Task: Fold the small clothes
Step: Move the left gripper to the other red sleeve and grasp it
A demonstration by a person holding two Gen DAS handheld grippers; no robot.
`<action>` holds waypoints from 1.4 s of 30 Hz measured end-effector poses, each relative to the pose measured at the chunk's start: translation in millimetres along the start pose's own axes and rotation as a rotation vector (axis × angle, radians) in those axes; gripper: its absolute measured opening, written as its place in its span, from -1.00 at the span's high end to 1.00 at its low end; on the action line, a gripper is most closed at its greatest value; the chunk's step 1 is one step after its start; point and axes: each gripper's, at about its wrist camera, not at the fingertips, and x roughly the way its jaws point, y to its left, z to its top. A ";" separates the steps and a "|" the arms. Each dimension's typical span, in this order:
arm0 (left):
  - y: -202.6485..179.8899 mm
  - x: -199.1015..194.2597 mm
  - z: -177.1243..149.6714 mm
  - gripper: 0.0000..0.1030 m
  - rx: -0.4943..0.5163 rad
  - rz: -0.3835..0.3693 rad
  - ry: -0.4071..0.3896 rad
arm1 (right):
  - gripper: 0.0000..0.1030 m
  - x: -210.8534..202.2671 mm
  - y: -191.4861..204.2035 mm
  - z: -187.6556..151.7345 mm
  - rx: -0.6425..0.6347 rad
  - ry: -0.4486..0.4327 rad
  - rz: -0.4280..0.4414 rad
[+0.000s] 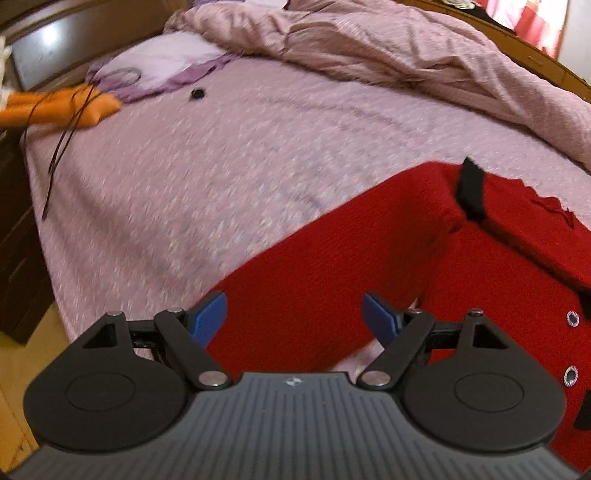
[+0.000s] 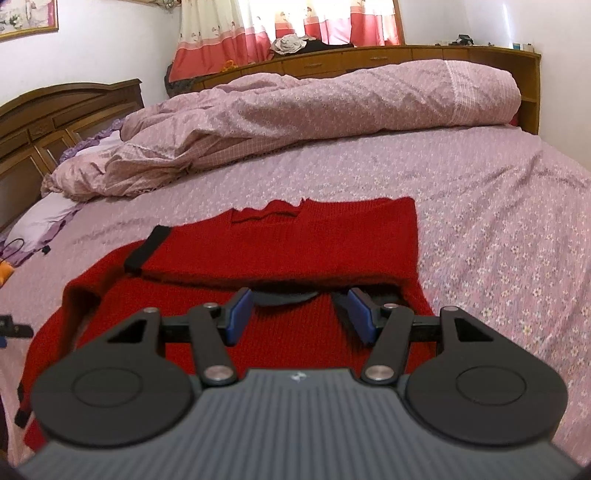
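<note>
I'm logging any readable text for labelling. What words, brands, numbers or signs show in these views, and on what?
No readable text in either view.
Small pale emblem on the left gripper body: too small to read.
Same emblem on the right gripper body: too blurred to read.
Red sweater: no visible label or print.
Framed picture on the wall: nothing legible.

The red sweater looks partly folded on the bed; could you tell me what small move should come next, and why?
Probably lower the left tool and close it on the red sweater sleeve beneath it, to fold that inward. Both tools are open and hold nothing; the right tool hovers over the body, and the left sleeve spreads out on the bedsheet.
</note>
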 end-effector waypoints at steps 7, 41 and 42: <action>-3.3 6.7 -24.7 -0.75 0.087 -0.018 0.031 | -0.15 3.5 2.6 -5.1 0.010 0.025 0.018; -5.6 -6.4 25.6 0.67 0.041 -0.021 -0.298 | -0.15 3.9 -8.5 -23.7 0.041 0.071 0.030; -6.4 -10.5 32.4 0.68 0.034 -0.034 -0.312 | -0.15 3.7 -8.2 -24.0 0.038 0.069 0.032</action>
